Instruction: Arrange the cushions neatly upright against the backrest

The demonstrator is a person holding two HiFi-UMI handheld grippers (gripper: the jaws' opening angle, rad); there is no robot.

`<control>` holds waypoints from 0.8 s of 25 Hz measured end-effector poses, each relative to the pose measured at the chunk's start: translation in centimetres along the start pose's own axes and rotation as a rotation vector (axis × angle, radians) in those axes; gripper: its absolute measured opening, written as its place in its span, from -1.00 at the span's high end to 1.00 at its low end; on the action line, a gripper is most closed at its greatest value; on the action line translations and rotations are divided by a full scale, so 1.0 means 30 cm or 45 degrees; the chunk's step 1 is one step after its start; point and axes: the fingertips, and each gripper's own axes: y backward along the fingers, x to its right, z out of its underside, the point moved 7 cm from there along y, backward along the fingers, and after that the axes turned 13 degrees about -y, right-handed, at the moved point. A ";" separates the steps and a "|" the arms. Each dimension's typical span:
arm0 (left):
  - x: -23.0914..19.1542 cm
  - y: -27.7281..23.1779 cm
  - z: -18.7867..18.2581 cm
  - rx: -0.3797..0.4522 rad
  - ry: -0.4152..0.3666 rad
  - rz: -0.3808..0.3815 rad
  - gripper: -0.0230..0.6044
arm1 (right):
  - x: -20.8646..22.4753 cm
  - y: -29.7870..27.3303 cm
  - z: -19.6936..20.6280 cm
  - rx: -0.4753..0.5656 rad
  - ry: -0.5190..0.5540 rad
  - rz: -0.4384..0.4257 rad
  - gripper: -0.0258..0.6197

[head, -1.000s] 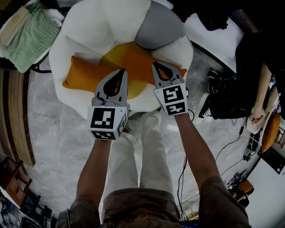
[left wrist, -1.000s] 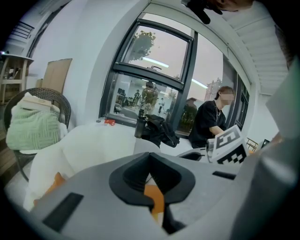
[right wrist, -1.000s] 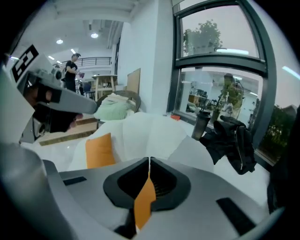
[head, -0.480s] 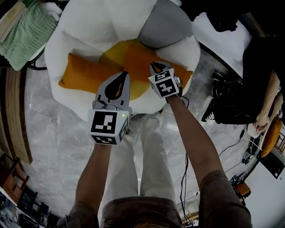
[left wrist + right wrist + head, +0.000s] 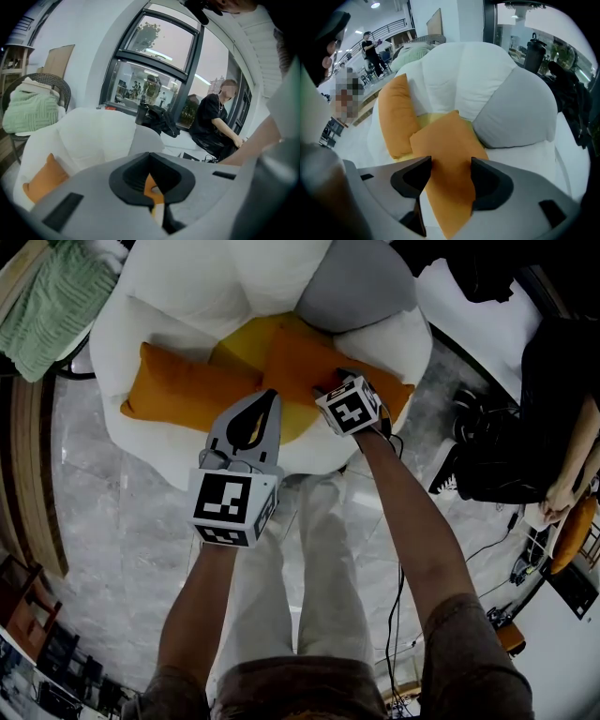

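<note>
A white chair [image 5: 178,296] is seen from above, with two orange cushions lying flat on its seat and a gray cushion [image 5: 356,282] propped against the backrest. The right gripper [image 5: 451,173] is opening its jaws, and they straddle a corner of the near orange cushion [image 5: 450,136], whose long axis runs away from the gripper toward the backrest. The left gripper [image 5: 268,401], jaws together and empty, hovers at the seat's front edge, nearer the other orange cushion [image 5: 178,390].
</note>
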 end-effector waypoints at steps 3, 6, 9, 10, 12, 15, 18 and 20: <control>0.004 -0.010 0.027 -0.014 0.013 0.005 0.91 | 0.011 -0.026 0.001 0.008 -0.002 0.002 0.14; 0.010 -0.017 0.053 -0.038 0.025 0.011 0.91 | 0.022 -0.043 -0.001 0.006 -0.019 0.009 0.14; 0.008 -0.022 0.069 -0.062 0.033 0.013 0.91 | 0.024 -0.049 -0.005 0.008 -0.031 0.008 0.14; 0.009 -0.024 0.073 -0.068 0.039 0.013 0.91 | 0.024 -0.049 -0.005 0.008 -0.032 0.005 0.14; 0.012 -0.029 0.078 -0.074 0.052 0.014 0.91 | 0.026 -0.047 -0.005 0.003 -0.033 0.003 0.16; 0.016 -0.037 0.076 -0.074 0.065 0.018 0.91 | 0.030 -0.045 -0.008 -0.017 -0.030 0.005 0.40; 0.018 -0.039 0.076 -0.076 0.074 0.020 0.91 | 0.025 -0.043 -0.005 -0.041 -0.039 0.005 0.73; 0.016 -0.038 0.074 -0.077 0.078 0.020 0.91 | 0.023 -0.036 0.000 -0.031 -0.073 0.004 0.83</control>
